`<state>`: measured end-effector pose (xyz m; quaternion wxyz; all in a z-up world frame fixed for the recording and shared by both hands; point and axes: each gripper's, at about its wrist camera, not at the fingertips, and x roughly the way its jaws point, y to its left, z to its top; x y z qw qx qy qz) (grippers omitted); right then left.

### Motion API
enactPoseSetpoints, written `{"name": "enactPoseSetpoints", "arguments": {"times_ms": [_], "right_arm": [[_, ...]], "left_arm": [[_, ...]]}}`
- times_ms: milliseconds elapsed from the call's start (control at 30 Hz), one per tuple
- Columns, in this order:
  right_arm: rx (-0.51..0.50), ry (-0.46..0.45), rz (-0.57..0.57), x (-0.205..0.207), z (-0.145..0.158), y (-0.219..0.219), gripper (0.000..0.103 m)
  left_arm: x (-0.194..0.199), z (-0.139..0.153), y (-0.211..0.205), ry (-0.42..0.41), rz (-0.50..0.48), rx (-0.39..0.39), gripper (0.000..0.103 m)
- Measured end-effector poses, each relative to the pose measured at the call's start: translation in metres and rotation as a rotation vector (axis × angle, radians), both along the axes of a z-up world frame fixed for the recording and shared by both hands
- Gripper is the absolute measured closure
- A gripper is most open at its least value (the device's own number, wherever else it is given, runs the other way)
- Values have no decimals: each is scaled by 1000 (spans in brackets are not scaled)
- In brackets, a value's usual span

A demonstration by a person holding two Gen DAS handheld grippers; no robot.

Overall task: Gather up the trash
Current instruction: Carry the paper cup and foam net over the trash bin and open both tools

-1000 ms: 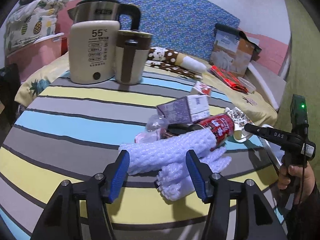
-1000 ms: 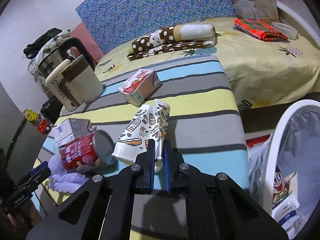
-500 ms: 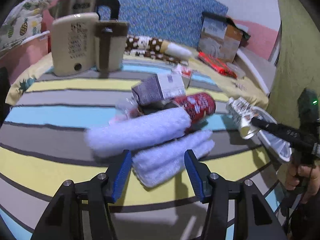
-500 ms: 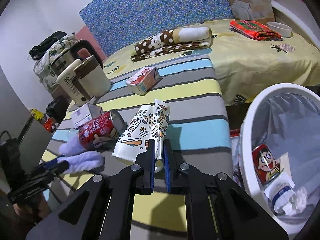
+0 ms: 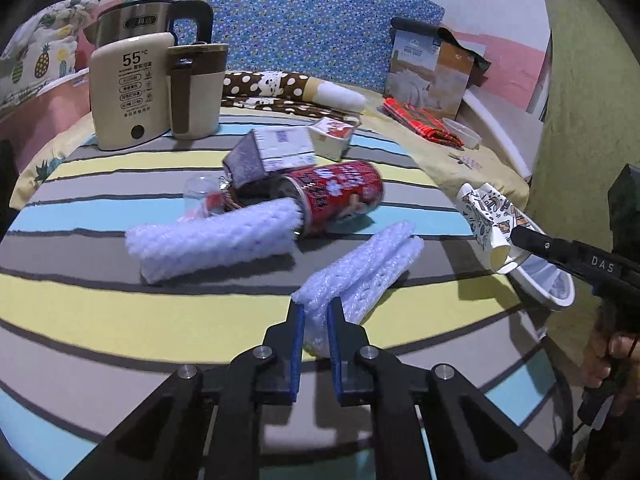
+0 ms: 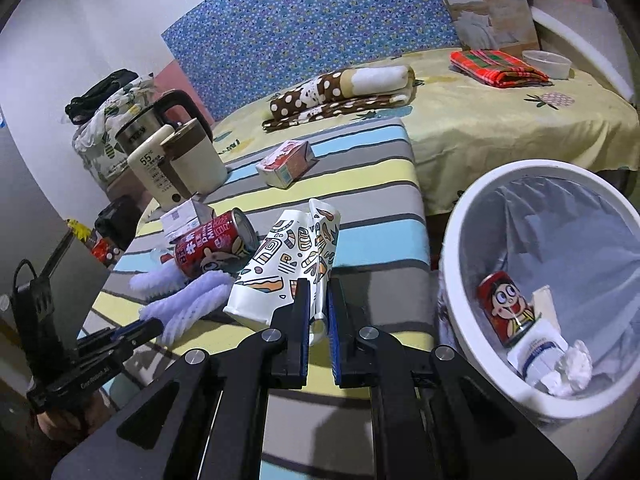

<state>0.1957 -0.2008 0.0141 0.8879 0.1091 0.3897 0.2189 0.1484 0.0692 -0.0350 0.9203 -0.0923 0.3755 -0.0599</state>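
Striped surface [image 5: 120, 320] fills both views. Left claw [image 5: 316, 320], jaws just closing, grasps foam netting [image 5: 360, 268] by its near end; it may slip. Right claw [image 6: 318, 312] is clenched on a crushed paper cup [image 6: 288, 268], lower centre, left of the lined bin [image 6: 452, 248].

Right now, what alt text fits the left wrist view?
The left gripper, jaws just closing, pinches a white foam net sleeve on a striped table. Behind lie a second sleeve, a red can and cartons.
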Motion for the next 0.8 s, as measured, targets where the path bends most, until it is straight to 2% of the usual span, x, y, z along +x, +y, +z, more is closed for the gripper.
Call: {"name": "enactPoseSetpoints", "arguments": {"times_ms": [333,800], "right_arm": [[-1,-18,-71,-19,5,-30,93],[-16,-30,-263,-29,4,-97,93]], "left_arm": [[-11,22,-37,-47,-44,-19,93],[14,43,-122,-83,-196,-10,92]]}}
